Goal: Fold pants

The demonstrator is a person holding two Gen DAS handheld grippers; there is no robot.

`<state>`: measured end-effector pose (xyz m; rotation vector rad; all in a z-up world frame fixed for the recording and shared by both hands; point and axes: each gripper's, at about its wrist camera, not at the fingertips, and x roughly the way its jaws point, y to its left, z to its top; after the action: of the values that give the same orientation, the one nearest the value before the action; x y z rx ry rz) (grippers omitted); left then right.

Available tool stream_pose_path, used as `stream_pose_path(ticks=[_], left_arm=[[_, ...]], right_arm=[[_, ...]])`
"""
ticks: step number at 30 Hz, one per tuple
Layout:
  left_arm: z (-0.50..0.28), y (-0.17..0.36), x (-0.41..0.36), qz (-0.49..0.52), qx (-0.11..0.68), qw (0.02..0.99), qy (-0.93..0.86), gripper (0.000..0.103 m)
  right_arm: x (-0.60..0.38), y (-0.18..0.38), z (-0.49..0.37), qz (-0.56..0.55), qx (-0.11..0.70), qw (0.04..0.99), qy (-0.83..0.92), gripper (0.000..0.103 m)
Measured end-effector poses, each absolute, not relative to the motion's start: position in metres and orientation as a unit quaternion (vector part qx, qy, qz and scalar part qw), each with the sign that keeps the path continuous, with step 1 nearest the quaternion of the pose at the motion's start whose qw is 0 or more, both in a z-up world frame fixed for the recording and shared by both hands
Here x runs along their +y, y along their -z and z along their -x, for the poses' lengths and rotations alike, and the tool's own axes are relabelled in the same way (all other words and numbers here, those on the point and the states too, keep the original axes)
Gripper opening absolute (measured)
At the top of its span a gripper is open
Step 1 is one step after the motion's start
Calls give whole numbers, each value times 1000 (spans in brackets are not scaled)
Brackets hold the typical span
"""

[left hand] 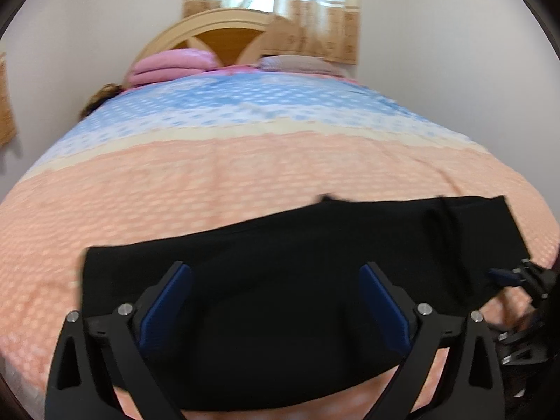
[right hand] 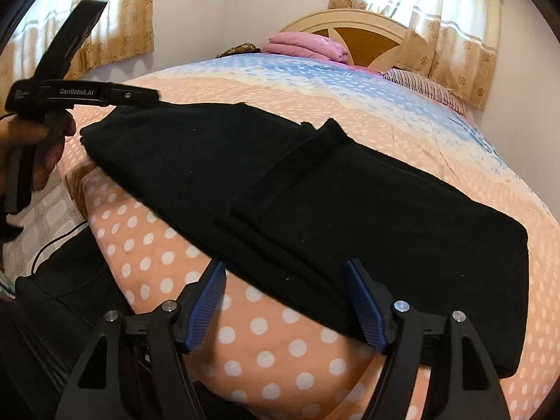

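Observation:
Black pants (left hand: 280, 245) lie folded lengthwise in a long band across the near part of the bed. My left gripper (left hand: 274, 273) hovers open over their left half, with nothing between its blue pads (left hand: 164, 301). In the right wrist view the pants (right hand: 350, 192) show a folded leg layer on top. My right gripper (right hand: 284, 266) stands open at their near edge, pads apart from the cloth. The right gripper (left hand: 500, 274) also shows at the pants' right end. A hand holds the left gripper (right hand: 154, 96) over the far left end.
The bed cover (left hand: 175, 182) is peach with white dots, blue further back. A folded pink blanket (left hand: 168, 66) and a pillow (left hand: 297, 63) lie by the wooden headboard (left hand: 224, 38). Curtains (right hand: 455, 28) hang behind. Tiled floor (right hand: 52, 217) with a cable lies left of the bed.

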<state>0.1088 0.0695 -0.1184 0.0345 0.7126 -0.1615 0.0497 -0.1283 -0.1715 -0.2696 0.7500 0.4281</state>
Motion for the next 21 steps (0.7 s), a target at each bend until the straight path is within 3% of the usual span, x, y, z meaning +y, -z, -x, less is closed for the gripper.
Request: stream_pose_path(ticks=[11,21], left_arm=[[-97,137,198,41,356,932,-62,99],[-105,168,211,106,379,919,-30,98]], right_arm=[[-144,155,-39,52,354,902,-242,73],[-147,153,-41,23,331,914,-234,73]])
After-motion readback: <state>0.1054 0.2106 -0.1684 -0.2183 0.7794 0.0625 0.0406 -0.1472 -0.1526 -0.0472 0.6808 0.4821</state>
